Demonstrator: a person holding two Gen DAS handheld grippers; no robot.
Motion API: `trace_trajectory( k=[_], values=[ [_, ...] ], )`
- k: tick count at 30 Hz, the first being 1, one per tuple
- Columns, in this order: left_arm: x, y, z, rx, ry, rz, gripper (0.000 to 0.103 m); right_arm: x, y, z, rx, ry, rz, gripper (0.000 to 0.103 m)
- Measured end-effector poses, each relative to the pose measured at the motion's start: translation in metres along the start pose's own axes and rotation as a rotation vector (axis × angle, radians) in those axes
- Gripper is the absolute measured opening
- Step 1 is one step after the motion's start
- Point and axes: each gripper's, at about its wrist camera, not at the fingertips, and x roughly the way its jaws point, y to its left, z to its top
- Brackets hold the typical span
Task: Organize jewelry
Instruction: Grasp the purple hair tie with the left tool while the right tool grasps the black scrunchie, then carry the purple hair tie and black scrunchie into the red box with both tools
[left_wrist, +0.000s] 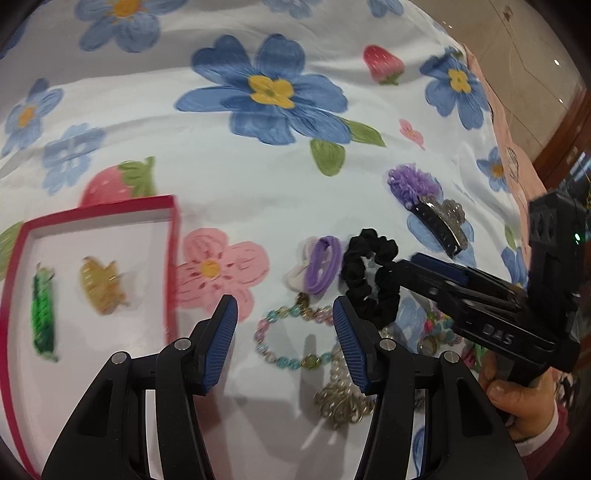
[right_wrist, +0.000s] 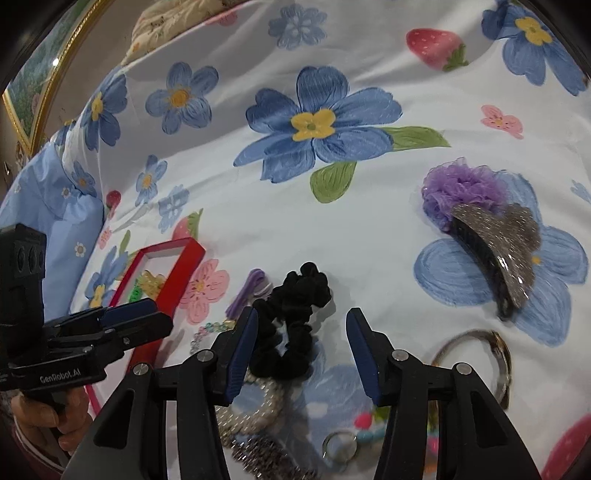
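Loose jewelry lies on a flowered bedspread. My left gripper hangs open over a pastel bead bracelet, its pads apart from it. A black scrunchie sits just right of that, with a purple hair tie beside it. My right gripper stands open above the black scrunchie, which lies by its left finger; the pads do not press on it. A red box at the left holds a green piece and a yellow claw clip.
A glittery claw clip rests against a purple ruffled flower at the right. Silver chains, a key ring, a metal bangle and bright beads lie near the front. A hand holds the right gripper.
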Motion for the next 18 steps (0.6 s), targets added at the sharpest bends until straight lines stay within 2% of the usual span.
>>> trace_trajectory(
  k=[5,6,7,8,10,12,15,18],
  values=[
    [0.020,-0.012,0.006,0.050,0.031,-0.004,0.053,0.021,-0.008,0.006,0.008,0.047,0.010,0.028],
    [0.024,-0.014,0.008,0.055,0.037,-0.007,0.053,0.023,-0.009,0.006,0.009,0.054,0.014,0.017],
    [0.027,-0.015,0.009,0.058,0.039,-0.008,0.053,0.025,-0.011,0.005,0.013,0.060,0.019,0.011],
    [0.030,-0.016,0.010,0.062,0.041,-0.008,0.052,0.025,-0.013,0.005,0.016,0.057,0.012,0.010],
    [0.037,-0.018,0.013,0.069,0.045,0.000,0.042,0.022,-0.014,0.005,0.015,0.043,0.002,0.008],
    [0.047,-0.017,0.015,0.066,0.067,-0.006,0.019,0.017,-0.016,0.005,0.022,0.031,0.002,0.007],
    [0.053,-0.018,0.015,0.072,0.075,-0.009,0.010,0.010,-0.018,0.005,0.023,0.016,-0.002,0.007],
    [0.045,-0.015,0.014,0.062,0.048,-0.019,0.007,0.006,-0.018,0.007,0.032,0.007,0.006,0.007]
  ],
)
